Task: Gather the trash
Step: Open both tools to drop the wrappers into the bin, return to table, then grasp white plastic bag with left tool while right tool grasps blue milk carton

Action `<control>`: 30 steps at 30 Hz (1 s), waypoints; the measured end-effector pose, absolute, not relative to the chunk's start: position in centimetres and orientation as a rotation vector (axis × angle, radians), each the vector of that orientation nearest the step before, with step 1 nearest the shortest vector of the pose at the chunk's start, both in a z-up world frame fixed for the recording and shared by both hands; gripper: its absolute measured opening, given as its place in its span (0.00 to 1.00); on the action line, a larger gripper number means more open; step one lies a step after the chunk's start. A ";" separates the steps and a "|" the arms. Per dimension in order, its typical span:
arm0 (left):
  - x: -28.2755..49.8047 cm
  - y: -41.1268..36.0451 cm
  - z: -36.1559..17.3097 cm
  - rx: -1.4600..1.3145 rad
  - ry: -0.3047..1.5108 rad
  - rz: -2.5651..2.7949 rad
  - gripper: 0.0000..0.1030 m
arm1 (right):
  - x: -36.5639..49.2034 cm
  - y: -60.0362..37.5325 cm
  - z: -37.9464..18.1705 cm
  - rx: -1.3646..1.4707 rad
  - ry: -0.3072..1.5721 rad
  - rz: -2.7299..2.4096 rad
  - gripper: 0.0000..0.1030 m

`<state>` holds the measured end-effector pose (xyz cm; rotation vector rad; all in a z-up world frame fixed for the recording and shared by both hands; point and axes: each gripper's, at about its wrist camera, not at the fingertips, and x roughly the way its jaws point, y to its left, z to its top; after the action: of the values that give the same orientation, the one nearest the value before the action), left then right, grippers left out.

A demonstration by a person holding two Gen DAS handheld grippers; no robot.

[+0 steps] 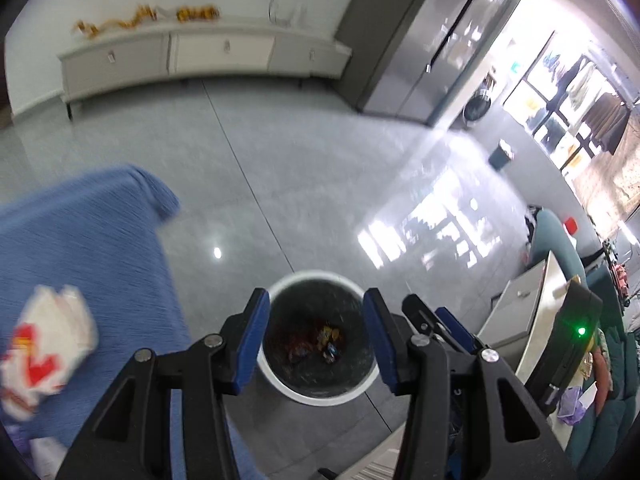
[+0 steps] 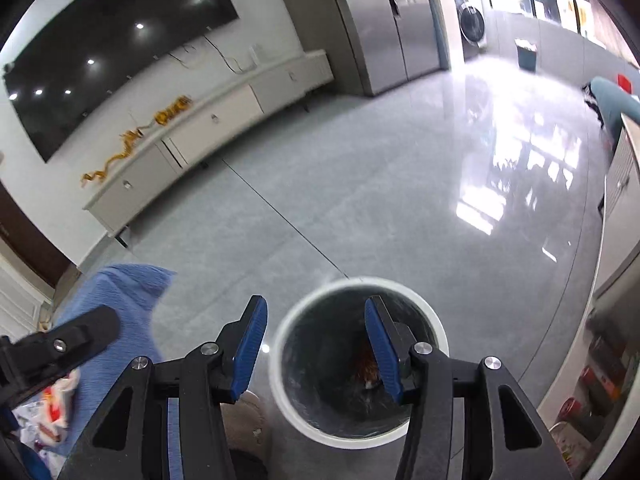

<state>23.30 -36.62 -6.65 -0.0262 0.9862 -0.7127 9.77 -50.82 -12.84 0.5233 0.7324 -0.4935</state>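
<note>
A round white-rimmed trash bin stands on the grey floor, with several colourful wrappers at its bottom. My left gripper is open and empty, directly above the bin. My right gripper is also open and empty, above the bin's left rim. A crumpled white and red wrapper lies on the blue cloth at the left; it also shows in the right wrist view. The right gripper's fingers show beside my left one.
A long white cabinet runs along the far wall under a dark screen. A steel fridge stands at the back right. A white table and a teal sofa are at the right. Another small bin stands far off.
</note>
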 end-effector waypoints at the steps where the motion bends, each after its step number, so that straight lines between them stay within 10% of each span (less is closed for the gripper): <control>1: 22.7 -35.5 -5.2 -0.032 0.949 -0.708 0.45 | 9.7 -50.4 -12.1 0.517 0.717 -0.486 0.47; 12: 15.9 -20.5 5.0 -0.025 0.641 -0.643 0.46 | 6.8 -40.5 -2.6 0.358 0.549 -0.300 0.50; 18: 12.4 -11.0 7.2 -0.016 0.544 -0.566 0.61 | 5.3 -34.6 0.7 0.261 0.485 -0.145 0.52; 30: 9.6 2.9 1.7 -0.011 0.592 -0.388 0.61 | 6.0 -28.3 -2.6 0.231 0.584 0.133 0.53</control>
<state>9.63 2.93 1.70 -0.0112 0.5919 -0.3881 5.97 -28.30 -2.64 0.2310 0.5843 0.1331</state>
